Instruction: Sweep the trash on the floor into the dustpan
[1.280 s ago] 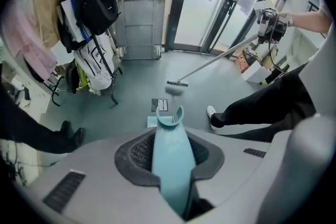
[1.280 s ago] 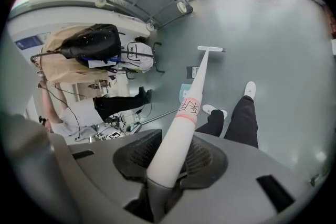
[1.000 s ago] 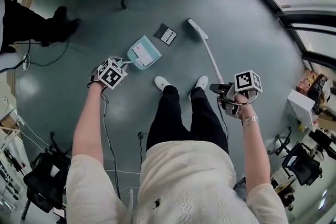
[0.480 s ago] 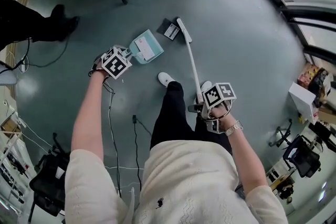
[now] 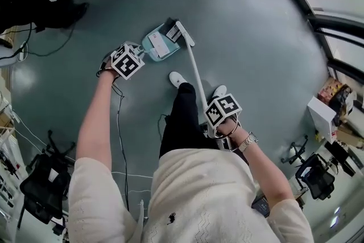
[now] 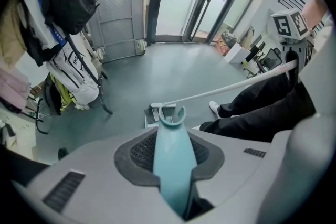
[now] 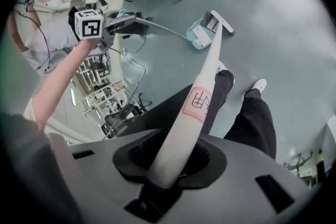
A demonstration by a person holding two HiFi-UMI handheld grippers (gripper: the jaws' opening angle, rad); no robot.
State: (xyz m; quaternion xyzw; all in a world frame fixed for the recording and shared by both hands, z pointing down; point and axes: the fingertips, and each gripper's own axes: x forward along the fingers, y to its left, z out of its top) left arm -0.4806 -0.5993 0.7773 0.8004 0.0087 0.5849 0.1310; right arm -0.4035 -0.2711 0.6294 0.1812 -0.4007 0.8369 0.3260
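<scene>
Stands over the grey-green floor (image 5: 256, 37) with a tool in each claw: keeps the left gripper (image 6: 173, 165) clamped on the teal handle (image 6: 169, 134) of the dustpan (image 5: 158, 46) and the right gripper (image 7: 167, 168) clamped on the upper end of the white broom (image 5: 196, 74), both jaw pairs closed hard on what they hold. Sets the pan flat on the floor at about 11 o'clock from the white shoes (image 5: 177, 79), mouth opening toward 1 o'clock. Finds the trash (image 5: 170, 27), a flat dark packet with a white label, right at the pan's lip: at 1 o'clock from the left gripper and apart from it, at 11 o'clock from the right gripper, far down the shaft. Lays the broom head (image 5: 183, 33) along the packet's 3 o'clock side, seemingly touching. Looks light, thin and stiff enough to slide rather than crumple; likely skids easily on the smooth floor and could catch at the lip or slip past the head's end. Calls for no direct grasp: better pushed broadside by the head's middle, with the pan braced by its handle against the shove.
</scene>
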